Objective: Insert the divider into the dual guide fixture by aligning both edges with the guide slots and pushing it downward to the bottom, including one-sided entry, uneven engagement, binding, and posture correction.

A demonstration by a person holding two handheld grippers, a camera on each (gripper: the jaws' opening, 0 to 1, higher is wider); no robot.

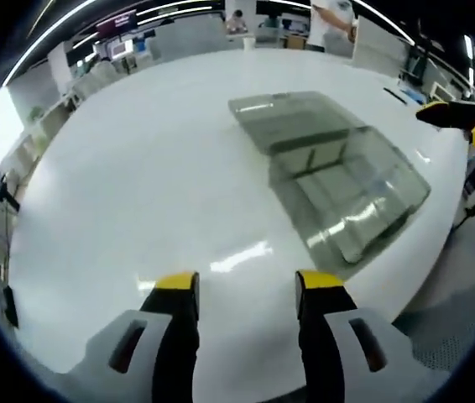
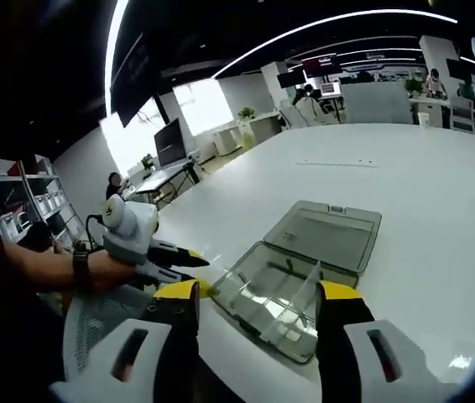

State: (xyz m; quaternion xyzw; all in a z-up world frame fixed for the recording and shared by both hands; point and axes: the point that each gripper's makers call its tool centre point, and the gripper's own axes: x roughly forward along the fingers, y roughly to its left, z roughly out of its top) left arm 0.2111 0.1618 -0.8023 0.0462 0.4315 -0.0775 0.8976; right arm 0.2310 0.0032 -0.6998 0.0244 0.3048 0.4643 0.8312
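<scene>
Fingertips (image 2: 179, 290) short of clear fixture (image 2: 300, 273)

box interior: in the left gripper view the clear box (image 1: 338, 180) near the table's (image 1: 137, 185) right edge is blurred; its guide slots cannot be told
divider: in the right gripper view a clear plate (image 2: 303, 290) stands tilted inside the box; its lower edge is too faint to tell whether seated
other gripper: cut off by the left gripper view's right edge (image 1: 472, 126); jaw state unreadable there
</scene>
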